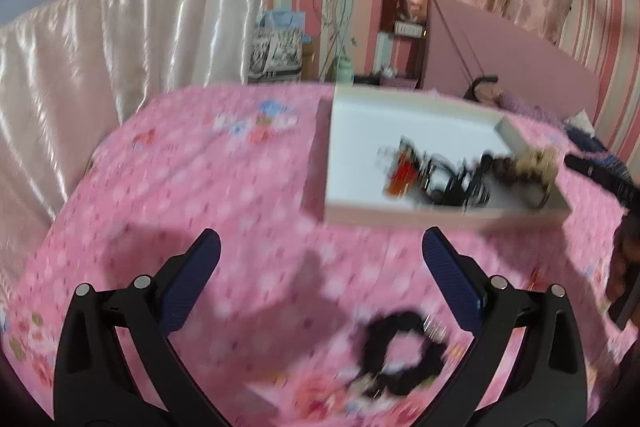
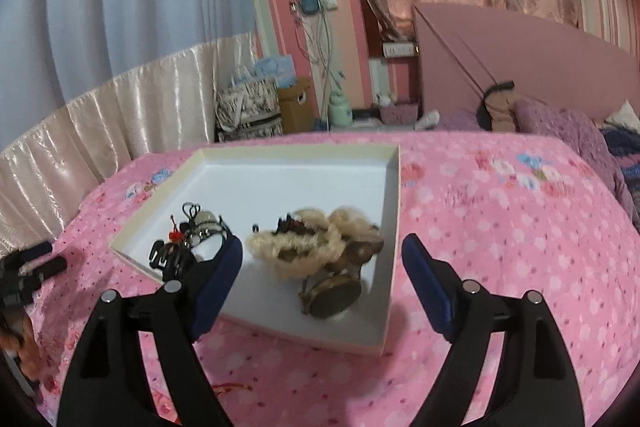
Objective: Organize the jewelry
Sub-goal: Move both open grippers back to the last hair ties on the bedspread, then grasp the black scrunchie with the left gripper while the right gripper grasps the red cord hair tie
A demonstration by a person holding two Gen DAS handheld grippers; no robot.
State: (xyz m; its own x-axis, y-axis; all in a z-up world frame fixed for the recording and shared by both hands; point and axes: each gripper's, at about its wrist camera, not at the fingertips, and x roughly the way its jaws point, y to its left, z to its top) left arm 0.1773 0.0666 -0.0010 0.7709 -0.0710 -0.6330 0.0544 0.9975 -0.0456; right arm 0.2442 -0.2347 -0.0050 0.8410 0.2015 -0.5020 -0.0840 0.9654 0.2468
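Observation:
A shallow white box [image 2: 304,155] lies on the pink bedspread. Inside it sit black hair clips with a red bit [image 2: 188,247] on the left and a cream fluffy hair piece with bronze round ornaments [image 2: 320,247] on the right. My right gripper [image 2: 322,253] hangs open over the box's near part, nothing between its pads. In the blurred left wrist view the same box [image 1: 400,115] lies ahead to the right. My left gripper [image 1: 320,251] is open and empty above the bedspread. A black scrunchie [image 1: 400,355] lies on the bedspread near its right finger.
The pink floral bedspread [image 2: 500,227] covers the bed. A satin valance and blue curtain stand at the left. Bags, a brown box and a green bottle crowd the far floor. A pink headboard [image 2: 520,47] and purple blanket are at the right. A red string [image 2: 232,387] lies near me.

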